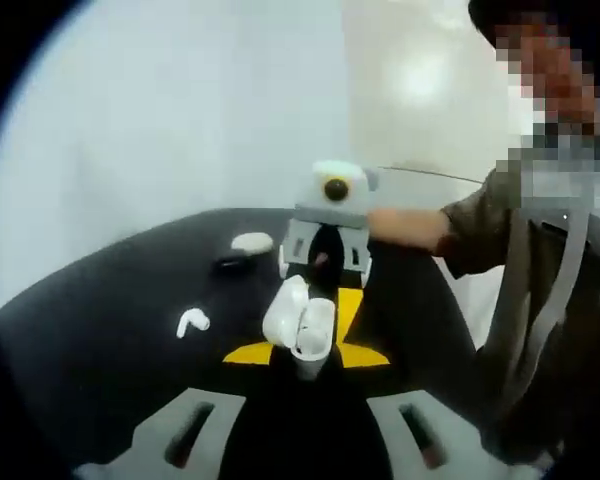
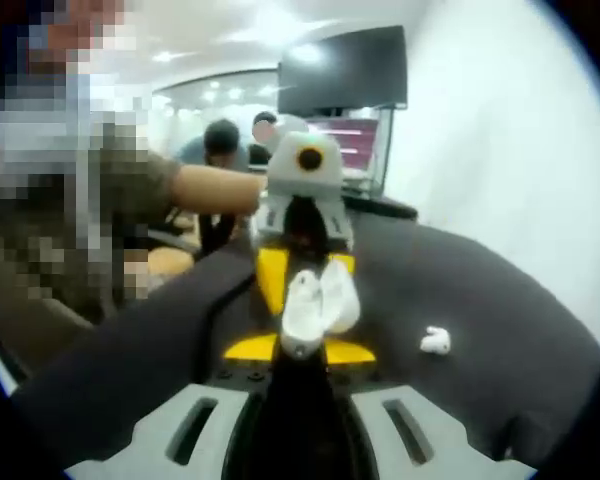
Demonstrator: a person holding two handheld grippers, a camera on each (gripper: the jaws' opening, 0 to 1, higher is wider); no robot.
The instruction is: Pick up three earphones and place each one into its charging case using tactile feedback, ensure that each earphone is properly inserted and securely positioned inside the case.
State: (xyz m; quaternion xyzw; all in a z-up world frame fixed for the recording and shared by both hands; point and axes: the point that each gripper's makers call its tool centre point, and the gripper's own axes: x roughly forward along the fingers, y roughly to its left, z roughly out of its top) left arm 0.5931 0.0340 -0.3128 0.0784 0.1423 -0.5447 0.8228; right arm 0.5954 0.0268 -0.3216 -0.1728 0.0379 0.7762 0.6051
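white charging case (image 1: 302,322) stands open between both grippers.

My two views are evenly lit from ceiling lights (image 2: 280,25) overhead, which glare white, shadows stay faint on the dark table (image 1: 100,340), everything looks soft and slightly blurred, and the fisheye bends the edges strongly.

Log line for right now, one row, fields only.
case: open, upright, mid-table | loose earphone: on table, apart | left gripper: open | right gripper: open
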